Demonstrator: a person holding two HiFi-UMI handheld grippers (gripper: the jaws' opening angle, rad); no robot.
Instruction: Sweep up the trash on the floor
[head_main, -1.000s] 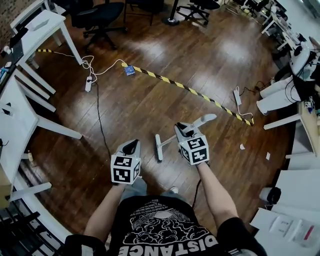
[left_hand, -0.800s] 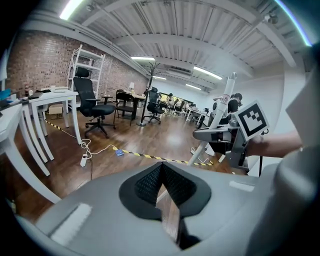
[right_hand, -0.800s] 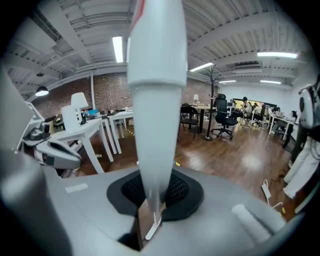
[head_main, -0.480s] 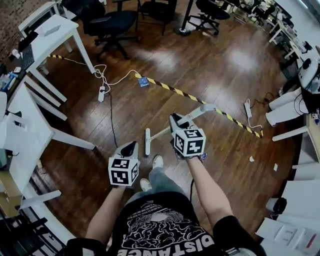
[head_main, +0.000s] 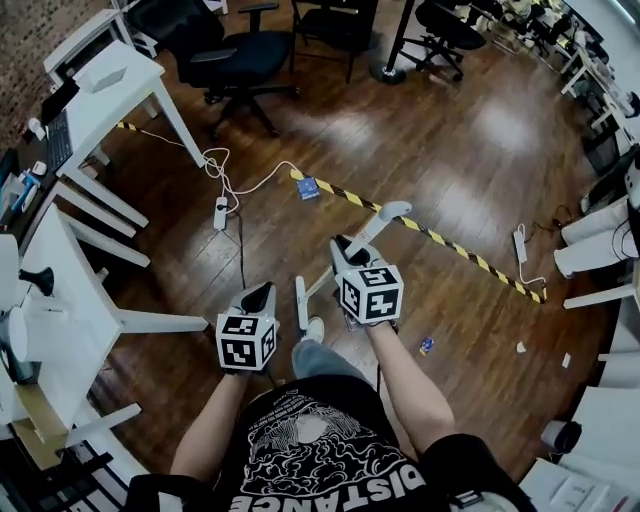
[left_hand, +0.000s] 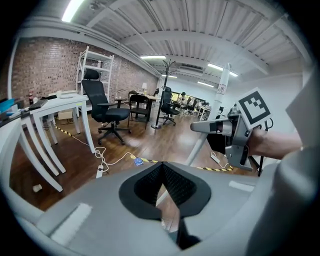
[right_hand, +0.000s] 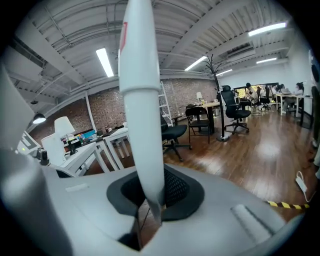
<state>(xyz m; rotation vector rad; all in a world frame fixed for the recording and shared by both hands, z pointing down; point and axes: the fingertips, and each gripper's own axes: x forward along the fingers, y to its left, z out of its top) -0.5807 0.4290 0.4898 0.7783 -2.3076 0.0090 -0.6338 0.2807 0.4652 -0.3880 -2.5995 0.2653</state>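
Observation:
A white broom runs from its handle end down to its head on the wooden floor. My right gripper is shut on the handle, which rises between its jaws as a white shaft in the right gripper view. My left gripper hangs to the left of the broom head, shut with nothing in it. Trash lies about: a blue packet by the striped tape, a small blue scrap and white scraps at the right.
Yellow-black tape crosses the floor. A white cable and power strip lie at the left near white desks. Office chairs stand at the back. Another power strip lies right. The person's shoe is beside the broom head.
The person has stepped forward: the tape and blue packet have slid nearer in the head view. The broom stays in the right gripper. A small blue scrap now shows at the right.

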